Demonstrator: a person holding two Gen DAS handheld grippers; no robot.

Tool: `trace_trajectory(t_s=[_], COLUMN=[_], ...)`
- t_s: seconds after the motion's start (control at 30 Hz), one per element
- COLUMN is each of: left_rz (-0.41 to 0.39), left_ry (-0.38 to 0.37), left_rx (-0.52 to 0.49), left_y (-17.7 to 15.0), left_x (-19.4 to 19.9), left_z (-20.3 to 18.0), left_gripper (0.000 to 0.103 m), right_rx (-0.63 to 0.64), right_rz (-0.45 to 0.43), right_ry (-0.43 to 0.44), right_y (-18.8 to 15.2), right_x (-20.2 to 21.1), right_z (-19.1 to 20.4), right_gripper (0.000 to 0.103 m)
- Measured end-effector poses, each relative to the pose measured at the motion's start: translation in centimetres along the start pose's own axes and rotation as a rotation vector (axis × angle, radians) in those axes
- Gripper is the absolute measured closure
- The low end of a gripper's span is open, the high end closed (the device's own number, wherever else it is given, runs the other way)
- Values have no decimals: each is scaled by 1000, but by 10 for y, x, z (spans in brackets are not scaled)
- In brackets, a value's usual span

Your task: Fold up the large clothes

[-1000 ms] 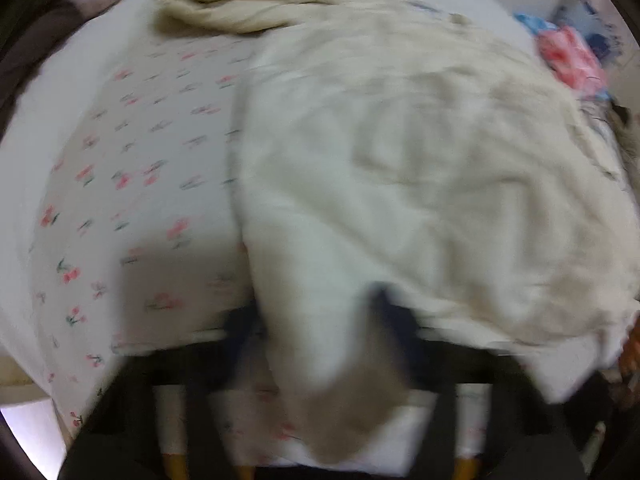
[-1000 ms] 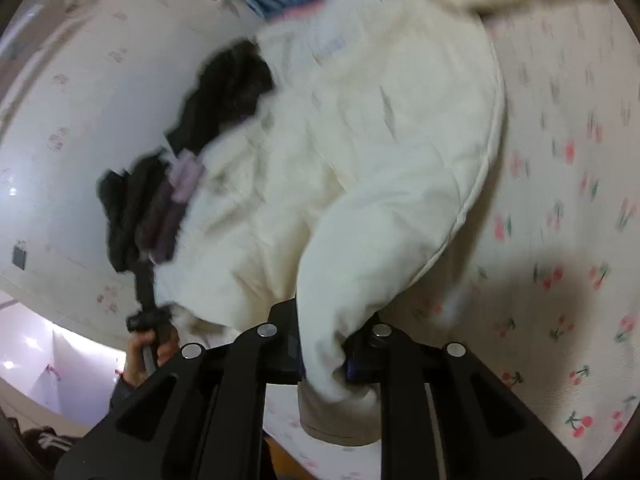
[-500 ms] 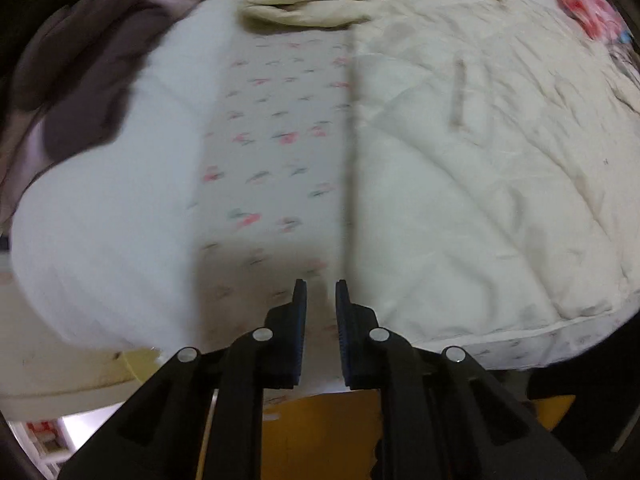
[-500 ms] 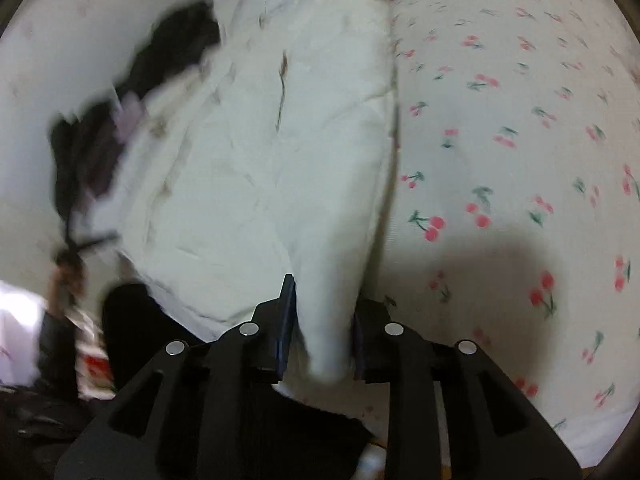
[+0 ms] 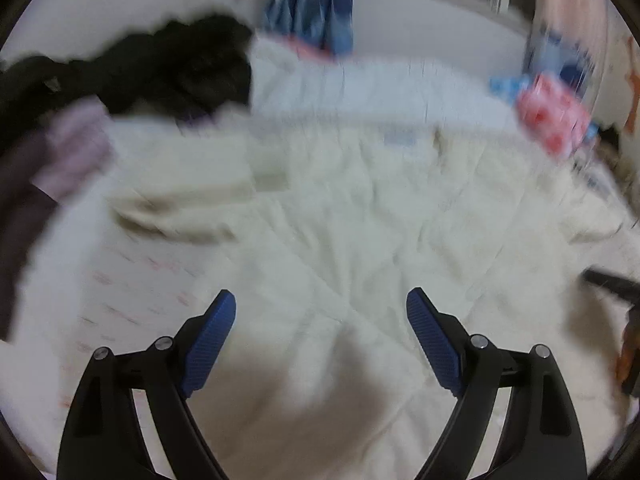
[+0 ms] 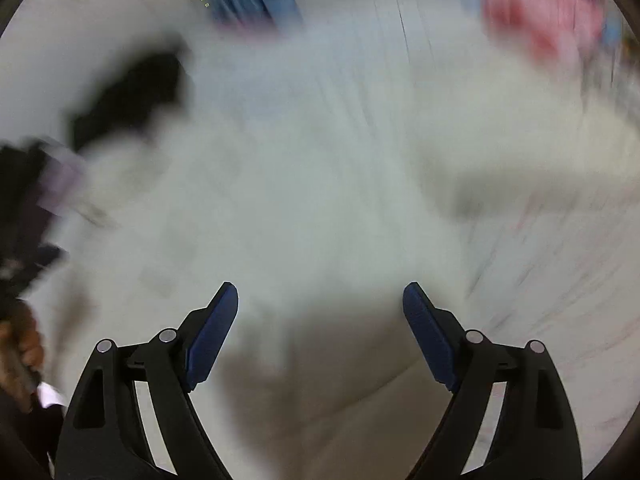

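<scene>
Bed [image 5: 132,292] bears jacket [image 5: 360,216] beyond left claw [image 5: 321,312]

Right view motion-smeared; cream garment [image 6: 320,200] edges, dark pile [image 6: 128,96] indistinct.

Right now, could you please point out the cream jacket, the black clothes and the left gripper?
cream jacket [image 5: 360,220], left wrist view, quilted middle.
black clothes [image 5: 180,68], left wrist view, middle of pile.
left gripper [image 5: 320,308], left wrist view, between open fingertips.
</scene>
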State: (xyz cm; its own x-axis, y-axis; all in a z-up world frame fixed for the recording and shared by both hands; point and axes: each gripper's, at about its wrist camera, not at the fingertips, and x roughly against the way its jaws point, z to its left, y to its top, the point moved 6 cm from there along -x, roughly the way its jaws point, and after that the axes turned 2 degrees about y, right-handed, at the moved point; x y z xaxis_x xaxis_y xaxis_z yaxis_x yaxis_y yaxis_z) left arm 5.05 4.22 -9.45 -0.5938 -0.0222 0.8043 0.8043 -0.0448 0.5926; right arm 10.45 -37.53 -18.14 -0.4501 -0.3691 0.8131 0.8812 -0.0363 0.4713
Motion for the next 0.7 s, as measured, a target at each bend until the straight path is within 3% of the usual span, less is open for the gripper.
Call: trace_trajectory(t_s=[0.03, 0.07, 0.13, 0.17, 0.27, 0.37, 0.5, 0.57, 0.63, 0.67, 0.7], left_rz=[98, 147, 112, 75, -28, -105, -143, -126, -108, -109, -113], left_ry=[13, 37, 47, 36, 14, -37, -104, -113, -109, -111, -106], left_rx=[-24, -50, -88, -90, -13, 90, 209, 219, 218, 219, 217], left_y=[-17, -31, -28, -20, 7, 35, 42, 34, 28, 27, 26], left_x=[-31, -47, -37, -27, -1, 11, 6, -8, -19, -21, -21], left_z=[-6, -11, -15, -17, -17, -22, -34, -35, -37, -36, -35], left_gripper=[19, 19, 19, 19, 19, 15, 15, 15, 15, 15, 15], right_rx=[16, 10, -56, -62, -183, -525, -762, -771, -761, -754, -761], right_rz=[-27, -40, -123, -179, -326, -466, -548, -555, -569, -578, -581], right_ry=[13, 42, 229, 241, 204, 169, 116, 89, 85, 108, 110], right_y=[0, 2, 15, 20, 42, 56, 63, 77, 94, 103, 110], right_x=[-7, -1, 37, 58, 109, 145, 155, 148, 137, 130, 124], right_z=[-1, -1, -10, -18, -91, -223, -328, -352, -361, -364, -366], right_gripper=[17, 17, 17, 17, 16, 16, 16, 17, 29, 50, 81])
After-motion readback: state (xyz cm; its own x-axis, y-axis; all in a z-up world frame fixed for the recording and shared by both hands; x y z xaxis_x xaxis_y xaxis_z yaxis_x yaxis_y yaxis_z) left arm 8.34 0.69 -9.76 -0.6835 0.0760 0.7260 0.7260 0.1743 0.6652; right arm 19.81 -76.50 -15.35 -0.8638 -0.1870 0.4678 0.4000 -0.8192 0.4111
